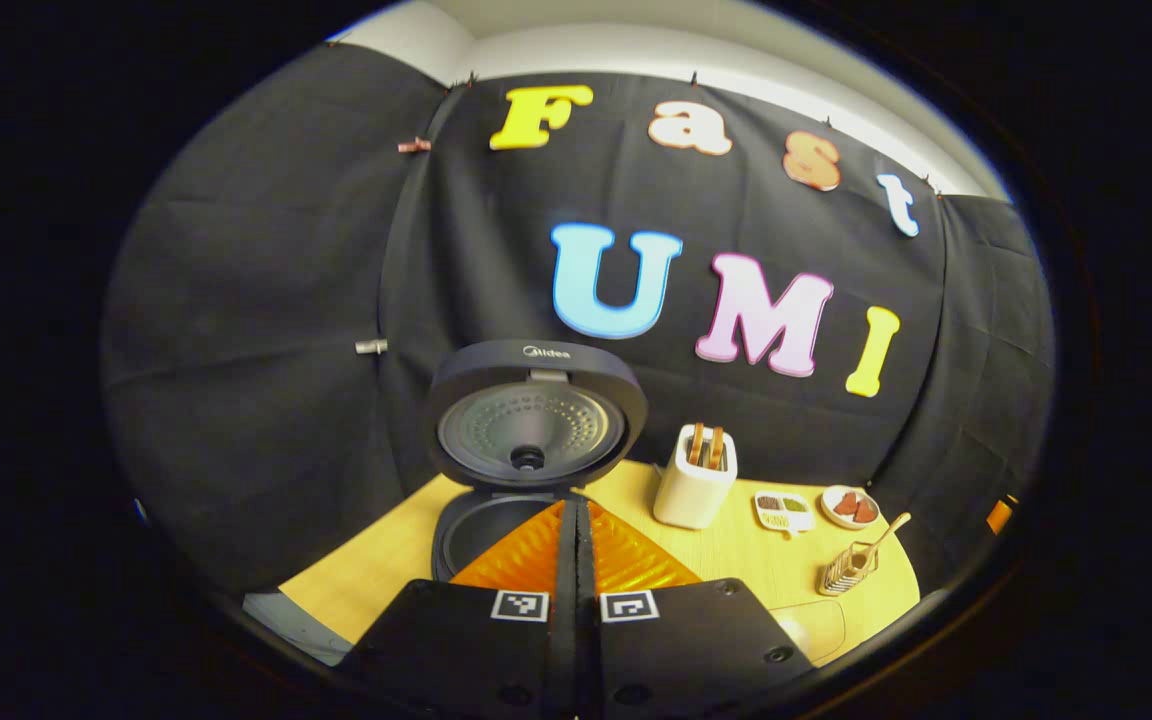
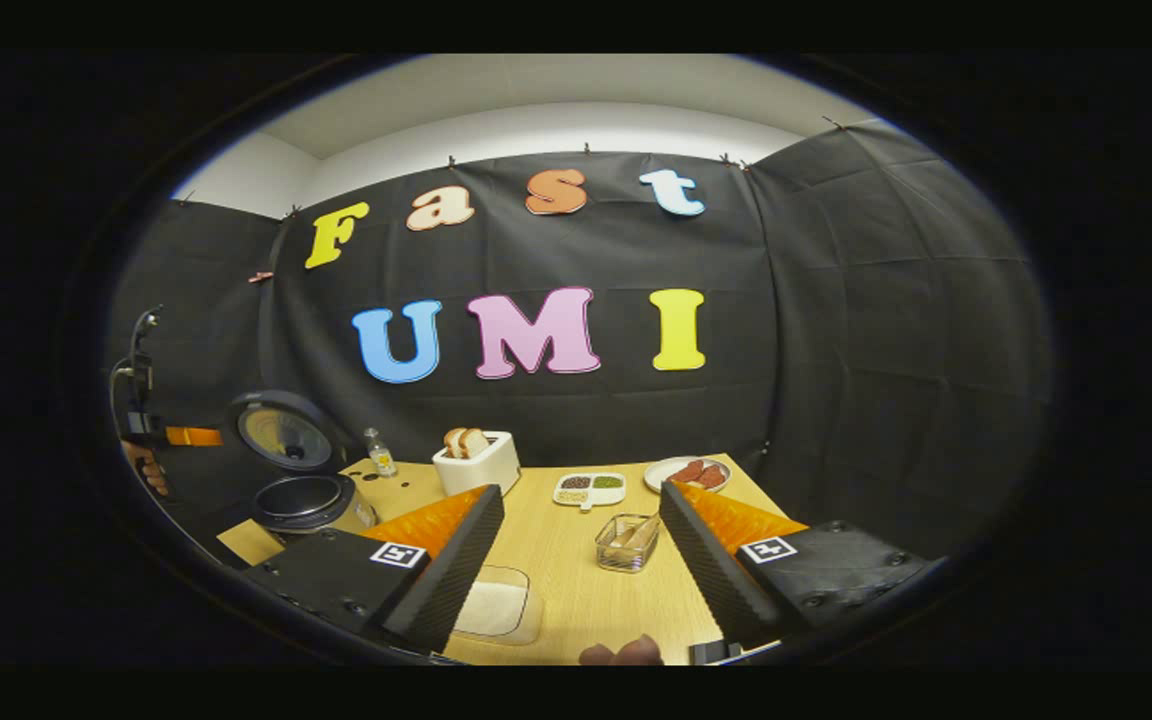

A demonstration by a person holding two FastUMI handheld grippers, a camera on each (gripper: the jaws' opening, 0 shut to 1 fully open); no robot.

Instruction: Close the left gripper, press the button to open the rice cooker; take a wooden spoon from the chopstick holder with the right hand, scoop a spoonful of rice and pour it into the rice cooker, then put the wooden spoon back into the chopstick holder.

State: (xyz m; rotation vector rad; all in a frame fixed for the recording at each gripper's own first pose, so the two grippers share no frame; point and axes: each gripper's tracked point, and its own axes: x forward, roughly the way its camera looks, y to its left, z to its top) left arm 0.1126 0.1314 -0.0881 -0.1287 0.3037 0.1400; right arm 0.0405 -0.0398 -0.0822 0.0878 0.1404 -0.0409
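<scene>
The rice cooker (image 1: 526,470) stands open at far left, left gripper (image 1: 576,515) closed and empty. The right gripper (image 2: 581,510) gapes empty before the chopstick holder (image 2: 627,541); grabbing the wooden spoon (image 1: 881,538) off-centre could topple that holder.

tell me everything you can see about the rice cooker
The rice cooker is dark and round, standing at the table's left end with its lid swung fully up. The lid's underside shows a grey metal plate with rings of small holes and a central knob. The pot looks dark inside. The shut left gripper is just before it.
</scene>
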